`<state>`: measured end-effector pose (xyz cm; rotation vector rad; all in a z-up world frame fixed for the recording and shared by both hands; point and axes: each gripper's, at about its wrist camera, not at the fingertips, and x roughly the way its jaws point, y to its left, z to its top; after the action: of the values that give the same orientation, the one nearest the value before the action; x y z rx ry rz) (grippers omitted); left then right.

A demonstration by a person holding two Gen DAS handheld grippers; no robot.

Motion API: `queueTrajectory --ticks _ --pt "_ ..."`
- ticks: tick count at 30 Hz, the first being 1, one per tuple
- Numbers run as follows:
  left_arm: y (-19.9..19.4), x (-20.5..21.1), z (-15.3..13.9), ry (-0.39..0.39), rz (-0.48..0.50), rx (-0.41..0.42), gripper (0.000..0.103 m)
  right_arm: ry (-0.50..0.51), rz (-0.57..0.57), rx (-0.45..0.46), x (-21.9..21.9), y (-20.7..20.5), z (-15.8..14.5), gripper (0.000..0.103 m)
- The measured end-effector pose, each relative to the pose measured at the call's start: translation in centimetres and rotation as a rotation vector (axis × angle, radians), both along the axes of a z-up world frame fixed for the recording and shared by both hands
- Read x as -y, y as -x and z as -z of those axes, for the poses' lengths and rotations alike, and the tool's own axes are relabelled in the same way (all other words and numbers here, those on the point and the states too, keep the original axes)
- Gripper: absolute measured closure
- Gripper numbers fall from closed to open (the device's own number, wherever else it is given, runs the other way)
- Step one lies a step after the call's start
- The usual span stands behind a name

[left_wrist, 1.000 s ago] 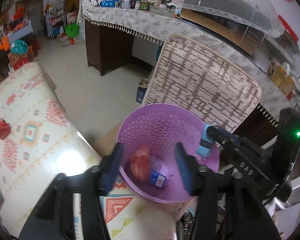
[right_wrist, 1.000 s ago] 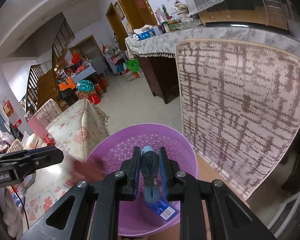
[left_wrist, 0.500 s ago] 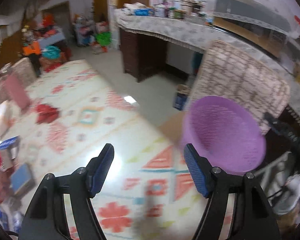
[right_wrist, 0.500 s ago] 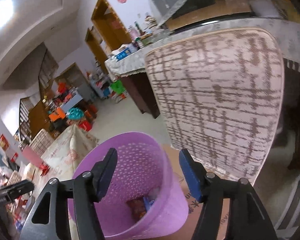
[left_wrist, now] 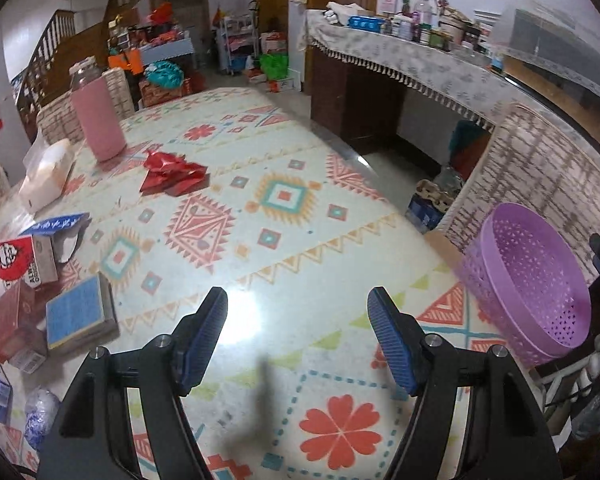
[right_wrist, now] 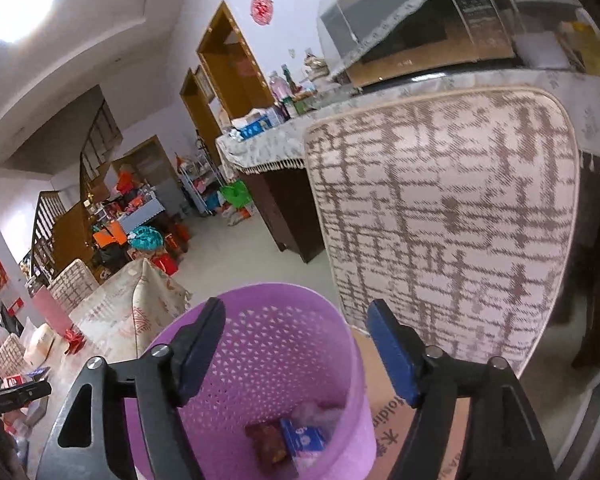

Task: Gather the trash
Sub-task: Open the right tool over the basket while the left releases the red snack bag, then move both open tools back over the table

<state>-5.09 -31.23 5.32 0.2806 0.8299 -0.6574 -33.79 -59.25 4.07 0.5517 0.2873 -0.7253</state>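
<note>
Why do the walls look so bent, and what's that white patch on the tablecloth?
Left wrist view: the fisheye lens bends the edges; the white patch is lamp glare on the glossy tablecloth, beside a dark shadow. Right wrist view: the ceiling light is blown out; the chair back bulges.

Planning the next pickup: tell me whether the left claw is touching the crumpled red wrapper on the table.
Apart. The left wrist view shows the open left claw over bare tablecloth, with the red wrapper lying well beyond its fingertips.
</note>
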Motion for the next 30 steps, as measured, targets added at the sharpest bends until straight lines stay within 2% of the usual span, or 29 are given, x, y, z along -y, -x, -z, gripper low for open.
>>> queueTrajectory --ticks 6,15,23,30 --pt "0.0 -1.1 0.0 0.009 -0.035 0.011 0.032 0.062 -0.016 -0.047 -0.9 -0.9 -0.2 0.022" --pt "1.8 -4.3 -1.6 0.030 -0.070 0.072 0.032 0.052 -0.027 -0.051 -2.6 0.4 -2.3 0.019" --pt "2.9 -11.5 -4.4 0.096 -0.191 0.108 0.032 0.092 -0.083 -0.034 -6.8 1.4 -5.1 0.015" --pt "3.5 -21.9 -5.3 0.114 -0.378 0.133 0.032 0.120 -0.201 -0.077 -12.5 0.4 -6.6 0.011"
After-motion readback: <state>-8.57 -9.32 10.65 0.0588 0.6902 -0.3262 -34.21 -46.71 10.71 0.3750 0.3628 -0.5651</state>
